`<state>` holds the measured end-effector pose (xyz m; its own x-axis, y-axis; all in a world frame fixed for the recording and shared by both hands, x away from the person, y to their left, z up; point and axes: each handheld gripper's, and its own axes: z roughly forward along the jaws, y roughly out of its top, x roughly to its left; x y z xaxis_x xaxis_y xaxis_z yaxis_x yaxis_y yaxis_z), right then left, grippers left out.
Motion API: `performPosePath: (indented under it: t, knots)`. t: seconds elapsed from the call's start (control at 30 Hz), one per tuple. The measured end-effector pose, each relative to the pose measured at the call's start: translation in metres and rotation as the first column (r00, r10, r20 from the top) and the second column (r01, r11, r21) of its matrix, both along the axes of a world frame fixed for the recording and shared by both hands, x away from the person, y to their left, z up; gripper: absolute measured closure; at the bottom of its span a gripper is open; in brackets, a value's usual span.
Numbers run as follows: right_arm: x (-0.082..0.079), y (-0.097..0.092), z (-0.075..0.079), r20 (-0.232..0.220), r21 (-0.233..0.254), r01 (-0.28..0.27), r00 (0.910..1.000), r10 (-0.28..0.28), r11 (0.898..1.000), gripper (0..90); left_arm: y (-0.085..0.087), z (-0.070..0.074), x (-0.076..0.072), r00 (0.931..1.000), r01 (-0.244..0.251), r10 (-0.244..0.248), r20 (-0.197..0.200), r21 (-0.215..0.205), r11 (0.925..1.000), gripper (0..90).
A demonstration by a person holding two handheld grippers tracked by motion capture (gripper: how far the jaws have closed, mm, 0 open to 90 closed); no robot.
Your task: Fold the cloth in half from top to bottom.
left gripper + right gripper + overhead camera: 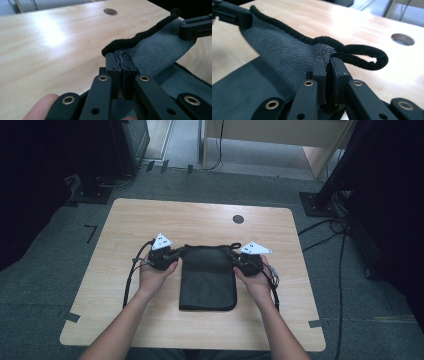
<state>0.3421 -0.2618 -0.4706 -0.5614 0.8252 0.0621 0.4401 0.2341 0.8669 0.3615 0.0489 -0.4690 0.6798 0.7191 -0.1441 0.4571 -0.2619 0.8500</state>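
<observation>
I count one dark grey cloth (208, 277) mid-bench (150, 220), near a single round hole (238, 219), with two claws, left claw (176, 254) and right claw (235, 256), each clamped on a far corner of it.

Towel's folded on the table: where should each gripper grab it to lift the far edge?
At the two far corners of the grey towel, each from its outer side. The left gripper and right gripper are shut there on the black-bound hem, beside the hanging loop.
</observation>
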Motion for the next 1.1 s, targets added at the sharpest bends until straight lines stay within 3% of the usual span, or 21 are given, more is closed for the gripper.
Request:
performPosePath:
  t: [0.23,0.37,0.47,0.57,0.7,0.77,0.93,1.0,1.1]
  knots:
    - [-0.041,0.008,-0.018,0.002,-0.114,-0.055,0.9985,0.056,0.992,83.1,0.001,-0.022,-0.044,0.9994,0.035,-0.034,-0.011,0.048,0.9982,87.9]
    - [-0.058,0.006,-0.025,-0.005,-0.096,-0.065,0.9979,0.065,0.993,82.8,0.003,-0.029,-0.061,0.9986,0.053,-0.053,-0.010,0.055,0.9971,87.5]
    - [-0.070,0.004,-0.029,-0.006,-0.100,-0.080,0.9968,0.080,0.992,82.5,0.001,-0.033,-0.071,0.9973,0.072,-0.073,0.004,0.090,0.9933,87.4]
    - [-0.080,0.002,-0.034,0.000,-0.123,-0.093,0.9956,0.093,0.988,82.2,0.001,-0.034,-0.078,0.9964,0.083,-0.084,0.012,0.081,0.9933,87.2]
    - [-0.090,-0.005,-0.031,0.002,-0.102,-0.115,0.9932,0.116,0.988,80.0,0.002,-0.033,-0.088,0.9950,0.090,-0.093,0.036,0.074,0.9932,85.5]
    - [-0.093,-0.007,-0.031,-0.021,-0.113,-0.129,0.9916,0.128,0.985,76.9,0.004,-0.035,-0.092,0.9951,0.090,-0.093,0.036,0.083,0.9925,83.2]
    - [-0.104,-0.024,-0.032,-0.109,-0.078,-0.166,0.9816,0.157,0.983,67.5,0.016,-0.039,-0.097,0.9969,0.079,-0.079,-0.002,0.069,0.9945,74.5]
    - [-0.108,-0.030,-0.032,-0.136,-0.097,-0.191,0.9748,0.177,0.977,65.2,0.021,-0.038,-0.099,0.9959,0.091,-0.090,-0.006,0.074,0.9931,71.4]
    - [-0.113,-0.042,-0.031,-0.153,-0.110,-0.187,0.9736,0.169,0.976,64.9,0.029,-0.037,-0.100,0.9969,0.079,-0.078,-0.012,0.075,0.9940,68.5]
